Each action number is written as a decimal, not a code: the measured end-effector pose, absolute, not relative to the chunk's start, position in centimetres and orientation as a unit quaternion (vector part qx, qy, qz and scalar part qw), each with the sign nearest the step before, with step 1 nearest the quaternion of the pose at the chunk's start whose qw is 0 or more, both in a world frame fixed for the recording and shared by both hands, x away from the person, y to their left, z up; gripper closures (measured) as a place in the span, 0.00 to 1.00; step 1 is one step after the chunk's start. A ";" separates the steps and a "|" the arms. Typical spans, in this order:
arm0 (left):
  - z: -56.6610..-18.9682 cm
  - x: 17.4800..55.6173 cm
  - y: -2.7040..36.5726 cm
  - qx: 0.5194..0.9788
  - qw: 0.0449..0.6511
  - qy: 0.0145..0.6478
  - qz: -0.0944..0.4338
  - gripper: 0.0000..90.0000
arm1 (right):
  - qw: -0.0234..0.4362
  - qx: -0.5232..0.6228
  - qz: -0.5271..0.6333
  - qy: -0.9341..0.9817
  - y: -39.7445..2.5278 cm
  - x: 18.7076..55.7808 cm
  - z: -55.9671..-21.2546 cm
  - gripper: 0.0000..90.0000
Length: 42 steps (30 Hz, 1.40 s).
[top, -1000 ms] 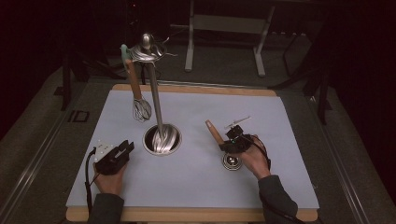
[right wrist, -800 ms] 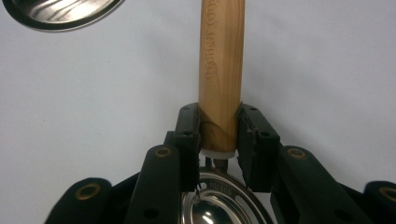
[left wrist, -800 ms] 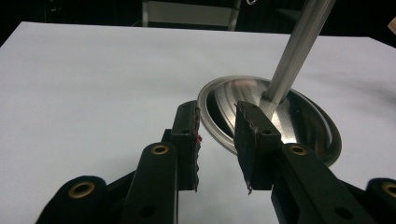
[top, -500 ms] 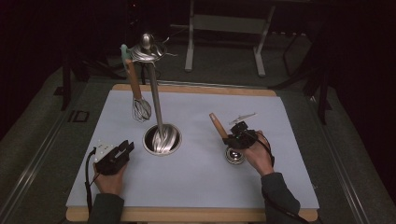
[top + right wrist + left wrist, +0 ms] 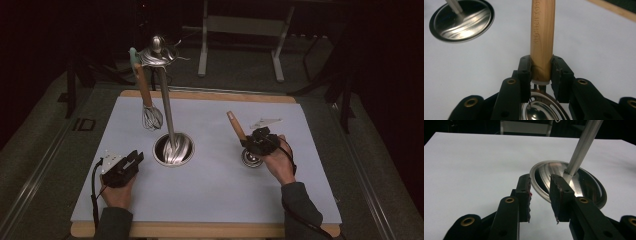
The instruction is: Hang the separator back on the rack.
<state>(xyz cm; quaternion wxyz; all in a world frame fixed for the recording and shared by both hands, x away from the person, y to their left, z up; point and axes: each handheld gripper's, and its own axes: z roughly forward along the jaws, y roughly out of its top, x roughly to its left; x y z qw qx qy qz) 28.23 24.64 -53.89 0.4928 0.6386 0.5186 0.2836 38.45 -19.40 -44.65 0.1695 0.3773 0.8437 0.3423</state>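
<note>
R claw [image 5: 541, 68] clamps wooden handle [image 5: 542, 37] of a strainer-like utensil at worktop [image 5: 210, 190] right; its metal bowl [image 5: 541, 110] is half hidden behind the claw, type unclear. L claw [image 5: 540, 195] part open, empty, near-left of the stand base [image 5: 574, 182]; pole top cut off.

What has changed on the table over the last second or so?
The right gripper, shut on the wooden handle of a metal strainer, has tipped the handle up from lying nearly flat, so its free end now points up and away from the person, and has drifted slightly right. The left gripper stays open and resting near the stand, where the whisk hangs as before.
</note>
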 end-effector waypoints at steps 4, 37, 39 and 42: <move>-53.9 28.2 24.6 0.638 0.493 0.519 0.284 0.79 | 0.174 0.377 0.362 0.835 -19.7 38.6 -44.4 0.79; -53.9 28.2 24.6 0.638 0.494 0.519 0.283 0.79 | 0.274 0.321 0.429 0.799 -19.7 37.9 -40.5 0.79; -53.9 28.2 24.7 0.638 0.494 0.519 0.283 0.79 | 0.277 0.317 0.430 0.799 -19.6 38.0 -40.4 0.79; -53.9 28.2 24.7 0.637 0.494 0.519 0.283 0.79 | 0.279 0.312 0.430 0.800 -19.4 38.1 -40.1 0.79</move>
